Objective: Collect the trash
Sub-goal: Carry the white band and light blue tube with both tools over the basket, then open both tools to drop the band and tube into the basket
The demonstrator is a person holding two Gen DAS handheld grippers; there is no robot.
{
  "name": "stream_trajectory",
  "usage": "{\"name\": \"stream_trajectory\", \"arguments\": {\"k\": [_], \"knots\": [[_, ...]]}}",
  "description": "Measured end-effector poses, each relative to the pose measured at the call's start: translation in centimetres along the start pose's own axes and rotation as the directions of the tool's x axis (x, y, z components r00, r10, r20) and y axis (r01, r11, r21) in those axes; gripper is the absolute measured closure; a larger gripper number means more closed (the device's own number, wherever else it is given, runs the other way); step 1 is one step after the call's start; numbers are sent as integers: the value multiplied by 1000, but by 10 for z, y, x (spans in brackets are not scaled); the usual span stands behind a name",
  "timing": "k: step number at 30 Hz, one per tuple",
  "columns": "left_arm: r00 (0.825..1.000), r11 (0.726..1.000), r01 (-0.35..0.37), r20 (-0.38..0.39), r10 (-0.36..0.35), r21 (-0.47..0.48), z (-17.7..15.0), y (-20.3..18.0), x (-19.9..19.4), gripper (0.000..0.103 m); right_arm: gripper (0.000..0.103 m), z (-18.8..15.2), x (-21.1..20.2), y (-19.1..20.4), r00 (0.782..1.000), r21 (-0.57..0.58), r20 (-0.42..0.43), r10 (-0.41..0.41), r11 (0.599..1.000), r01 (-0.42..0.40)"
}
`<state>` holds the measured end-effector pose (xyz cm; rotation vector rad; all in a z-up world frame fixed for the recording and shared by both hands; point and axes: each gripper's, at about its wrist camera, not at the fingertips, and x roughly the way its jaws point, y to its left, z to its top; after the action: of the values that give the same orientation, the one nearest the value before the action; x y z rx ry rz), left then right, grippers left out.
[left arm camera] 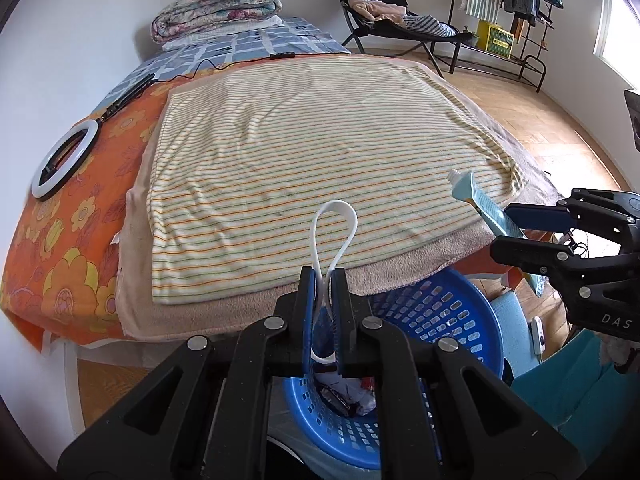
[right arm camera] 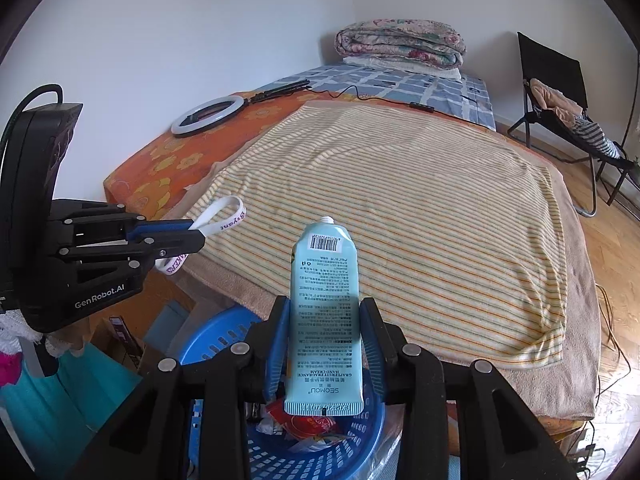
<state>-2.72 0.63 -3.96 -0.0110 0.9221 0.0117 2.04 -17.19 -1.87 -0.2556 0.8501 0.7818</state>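
My left gripper [left arm camera: 325,280] is shut on a white wristband [left arm camera: 335,224] that loops up from the jaws; it also shows in the right wrist view [right arm camera: 224,216]. My right gripper [right arm camera: 326,320] is shut on a pale blue hand cream tube [right arm camera: 326,300], cap end pointing away; the tube also shows in the left wrist view [left arm camera: 480,204]. Both grippers hover over a blue plastic basket [left arm camera: 440,312] by the bed's near edge. In the right wrist view the basket [right arm camera: 224,336] holds crumpled wrappers [right arm camera: 308,426].
A striped towel [left arm camera: 320,160] covers the bed, over a beige blanket and an orange flowered sheet [left arm camera: 68,248]. A ring light [left arm camera: 64,156] and cable lie at the far left. Folded quilts [left arm camera: 220,4], a black chair [left arm camera: 384,12] and a clothes rack [left arm camera: 516,8] stand beyond.
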Motion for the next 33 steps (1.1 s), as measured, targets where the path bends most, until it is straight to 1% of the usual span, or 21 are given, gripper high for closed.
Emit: {"name": "stream_trajectory", "arguments": {"k": [10,18,33], "knots": [[998,1000,20,-59,-20,-1,-34,-7,12,97,67,-35,7,12,999,-3,-53,8,1000,-8],[992,1000,31,-121,-31,-7,-58,-11,27,97,67,-58,19,16,995,1,-101,18,1000,-18],[982,999,48,-186,-44,18,-74,-26,44,97,67,-79,35,15,987,11,-162,19,1000,-18]]}}
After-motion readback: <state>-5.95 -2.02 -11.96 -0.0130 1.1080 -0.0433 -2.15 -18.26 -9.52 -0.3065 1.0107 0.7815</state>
